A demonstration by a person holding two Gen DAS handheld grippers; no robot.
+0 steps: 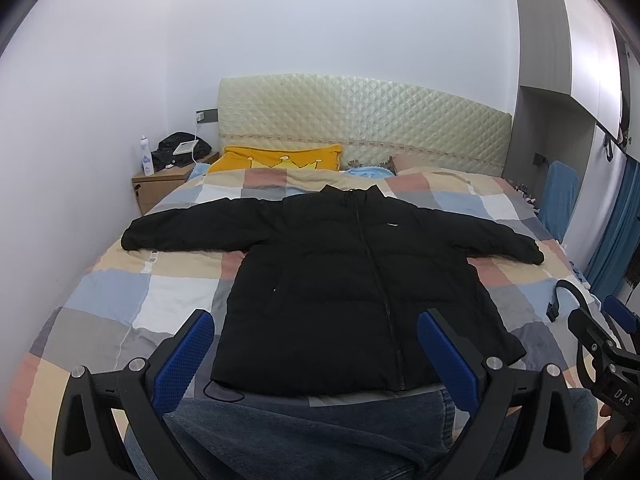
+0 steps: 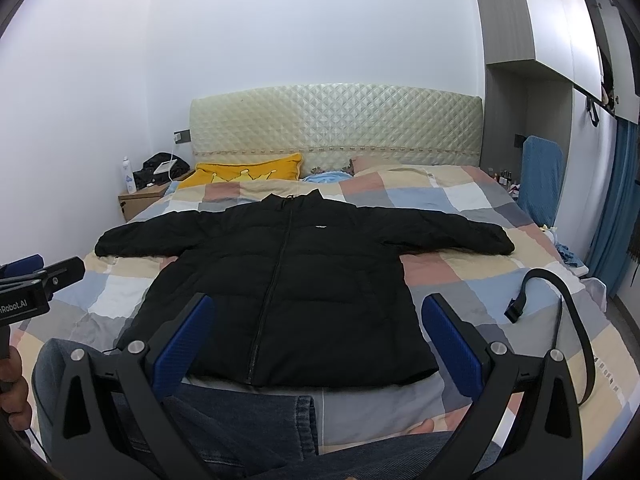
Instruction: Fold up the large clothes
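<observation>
Black puffer jacket [image 1: 340,280] spread flat, zipped, sleeves out left and right, on checked bedspread [image 1: 120,304], hem nearest. Left gripper [image 1: 316,356] and right gripper [image 2: 320,344] both released, jaws wide, hovering above denim-clad legs [image 1: 312,432], touching nothing.

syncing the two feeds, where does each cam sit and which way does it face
Left wrist: on the left tongs, open, facing the headboard over the black jacket; jeans below, right tongs at the right edge.
Right wrist: on the right tongs, open, same heading; left tongs and a hand at left.
Shared: jacket, checked bedcover, yellow pillow.
</observation>
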